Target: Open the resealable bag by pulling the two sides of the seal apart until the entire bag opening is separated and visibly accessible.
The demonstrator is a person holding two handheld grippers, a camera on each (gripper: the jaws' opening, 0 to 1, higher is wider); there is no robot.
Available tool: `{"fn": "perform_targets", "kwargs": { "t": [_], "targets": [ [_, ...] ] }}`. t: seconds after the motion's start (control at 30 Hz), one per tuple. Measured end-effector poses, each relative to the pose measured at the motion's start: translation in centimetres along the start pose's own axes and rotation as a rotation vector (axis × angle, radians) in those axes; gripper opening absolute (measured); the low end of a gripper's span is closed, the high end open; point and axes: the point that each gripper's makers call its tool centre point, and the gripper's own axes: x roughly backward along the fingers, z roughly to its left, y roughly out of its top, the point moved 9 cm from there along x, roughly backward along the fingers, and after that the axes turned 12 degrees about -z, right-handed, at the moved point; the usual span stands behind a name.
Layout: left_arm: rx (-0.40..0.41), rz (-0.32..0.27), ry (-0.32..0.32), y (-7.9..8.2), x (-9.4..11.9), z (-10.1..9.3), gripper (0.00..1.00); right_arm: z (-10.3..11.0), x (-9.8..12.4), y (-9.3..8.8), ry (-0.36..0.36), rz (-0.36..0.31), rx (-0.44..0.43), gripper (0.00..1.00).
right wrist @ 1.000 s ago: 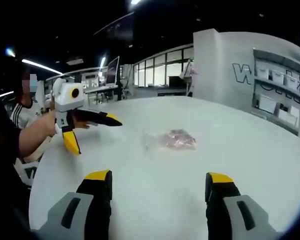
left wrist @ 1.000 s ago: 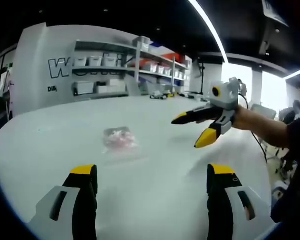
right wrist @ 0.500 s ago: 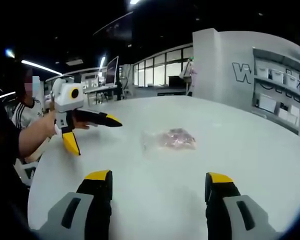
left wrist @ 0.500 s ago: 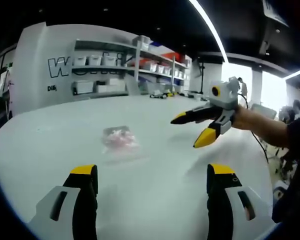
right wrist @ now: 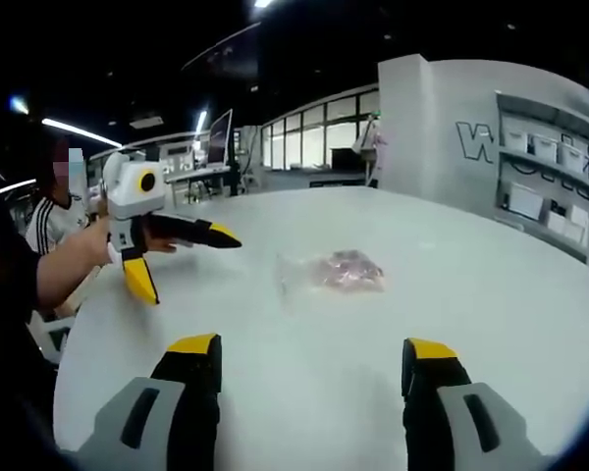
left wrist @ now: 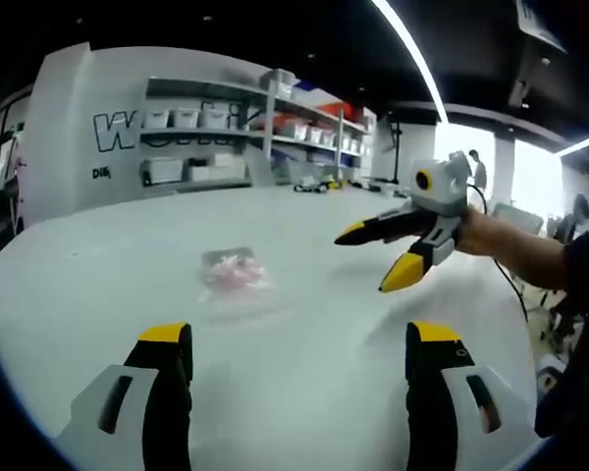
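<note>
Where shelves (left wrist: 226,128) line the wall — white table (left wrist: 304,392), bag (left wrist: 234,275) lying flat

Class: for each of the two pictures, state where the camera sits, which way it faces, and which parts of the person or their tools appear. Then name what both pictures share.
Left gripper view: rides on the left tongs, facing across the round white table toward wall shelves; the right tongs and a forearm enter from the right.
Right gripper view: rides on the right tongs, facing across the table toward windows; the left tongs and an arm enter from the left.
Shared: the small clear plastic resealable bag with pinkish contents, lying flat, untouched; both tongs open.
</note>
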Motion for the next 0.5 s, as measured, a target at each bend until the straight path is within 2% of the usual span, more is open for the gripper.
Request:
{"fn": "perform_targets", "kwargs": {
  "t": [0.5],
  "targets": [
    [-0.004, 0.001, -0.001, 0.14, -0.4, 0.17, 0.89, -0.27, -0.12, -0.11, -0.001, 0.0, -0.003, 0.74]
  ]
}}
